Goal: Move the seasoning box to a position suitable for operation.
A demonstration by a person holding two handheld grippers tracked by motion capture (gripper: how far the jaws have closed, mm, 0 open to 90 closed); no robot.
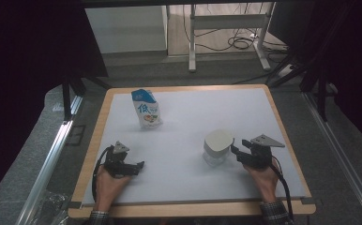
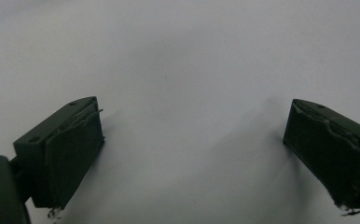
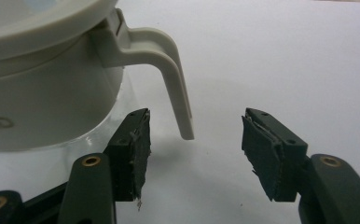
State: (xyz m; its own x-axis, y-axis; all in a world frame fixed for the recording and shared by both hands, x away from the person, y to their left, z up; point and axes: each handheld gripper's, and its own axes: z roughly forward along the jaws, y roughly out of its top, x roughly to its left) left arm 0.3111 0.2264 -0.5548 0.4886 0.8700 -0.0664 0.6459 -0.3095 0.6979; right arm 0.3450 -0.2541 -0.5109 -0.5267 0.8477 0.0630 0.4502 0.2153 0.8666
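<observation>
Fingers first: on our right gripper (image 3: 194, 154) the two black padded fingers (image 3: 138, 149) stood wide apart with nothing between them except the free lower tip of a handle, which hung in the gap without touching either pad; on our left gripper (image 2: 192, 154) the jaws were equally wide and held nothing, only bare surface lying between them. From largest to smallest, we had the broad white-topped table with its pale wooden rim (image 1: 92, 154), then the blue-and-white printed pouch of food (image 1: 146, 108) standing upright toward the far left, well apart from both hands, then the squat jug with a clear body and a cream plastic lid (image 1: 217, 146) sitting near the right front, just beside our right gripper (image 1: 237, 151), and finally its slim cream curved handle (image 3: 171, 60). Our left gripper (image 1: 131, 166) rested low at the near left, away from everything. We judged the step in hand to be taking the jug by that handle. To do it well, we thought the right gripper should advance a little and rise, so the pads met the handle's thicker upper curve rather than its loose tip, centred before closing, then squeeze squarely so the jug would not swing or tip.
</observation>
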